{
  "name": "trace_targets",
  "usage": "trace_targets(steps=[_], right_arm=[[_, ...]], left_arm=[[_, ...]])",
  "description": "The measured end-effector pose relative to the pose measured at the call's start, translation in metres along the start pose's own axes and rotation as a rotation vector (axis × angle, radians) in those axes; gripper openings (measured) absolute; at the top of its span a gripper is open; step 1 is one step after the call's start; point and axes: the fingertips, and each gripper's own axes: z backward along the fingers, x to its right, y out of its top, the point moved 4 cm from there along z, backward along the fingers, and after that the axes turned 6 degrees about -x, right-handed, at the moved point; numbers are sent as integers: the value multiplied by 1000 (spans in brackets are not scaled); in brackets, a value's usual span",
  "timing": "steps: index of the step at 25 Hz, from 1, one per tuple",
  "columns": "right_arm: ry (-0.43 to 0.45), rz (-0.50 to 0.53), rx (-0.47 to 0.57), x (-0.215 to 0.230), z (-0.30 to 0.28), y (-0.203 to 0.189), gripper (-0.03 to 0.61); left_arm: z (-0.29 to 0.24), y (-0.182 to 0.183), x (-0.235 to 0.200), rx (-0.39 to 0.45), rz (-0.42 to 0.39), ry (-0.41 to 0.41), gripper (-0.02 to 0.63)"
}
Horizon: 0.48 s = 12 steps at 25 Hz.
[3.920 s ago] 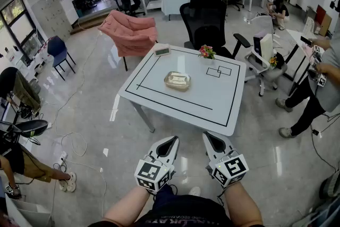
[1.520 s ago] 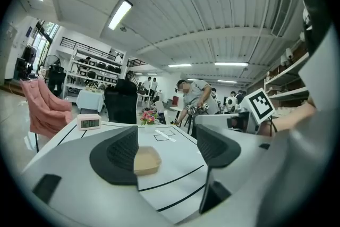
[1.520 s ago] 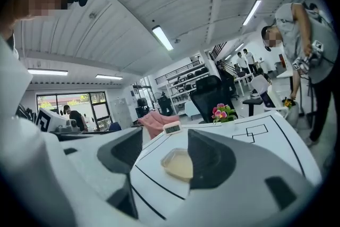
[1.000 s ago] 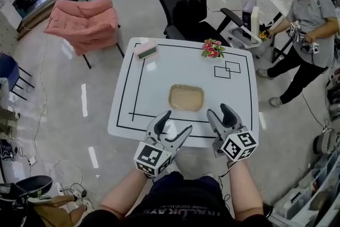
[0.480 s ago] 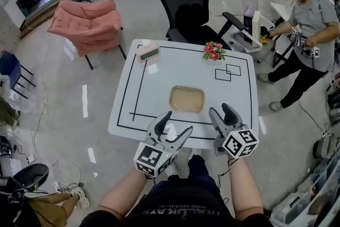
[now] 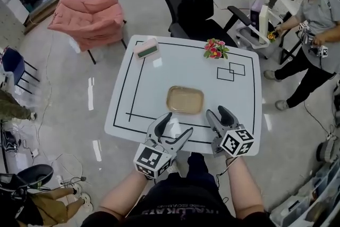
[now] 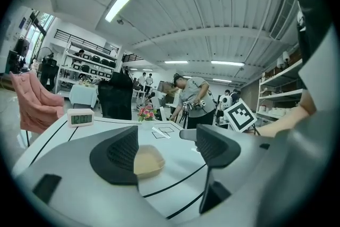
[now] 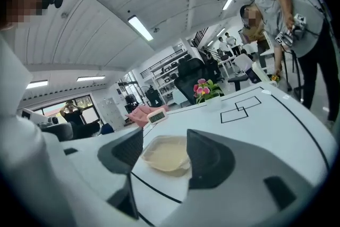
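Note:
A shallow beige tray (image 6: pixel 185 99) lies in the middle of a white table (image 6: pixel 234 98) marked with black lines. My left gripper (image 6: pixel 177 124) hovers over the table's near edge, open and holding nothing; in the left gripper view the tray (image 7: pixel 147 161) shows between its jaws, farther off. My right gripper (image 6: pixel 217 112) is beside it, also open and empty, a little nearer the tray (image 8: pixel 166 154). A small digital clock (image 6: pixel 146 48) sits at the far left corner. A pot of pink flowers (image 6: pixel 214 49) stands at the far edge.
A black office chair (image 6: pixel 194 2) stands behind the table, a pink armchair (image 6: pixel 87 13) at the far left. A person (image 6: pixel 319 13) with grippers stands at the right near a white chair (image 6: pixel 255 2). Two overlapping rectangles (image 6: pixel 230 71) are drawn on the table.
I have come up to the table from a distance; both grippers now reach over its near edge. Both stay open. The tray has not moved.

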Motion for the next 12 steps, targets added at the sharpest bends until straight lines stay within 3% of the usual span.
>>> trace_targets(steps=[12], right_arm=[[45, -190, -104, 37, -40, -32, 244]], left_arm=[[-40, -11, -7, -56, 34, 6, 334]])
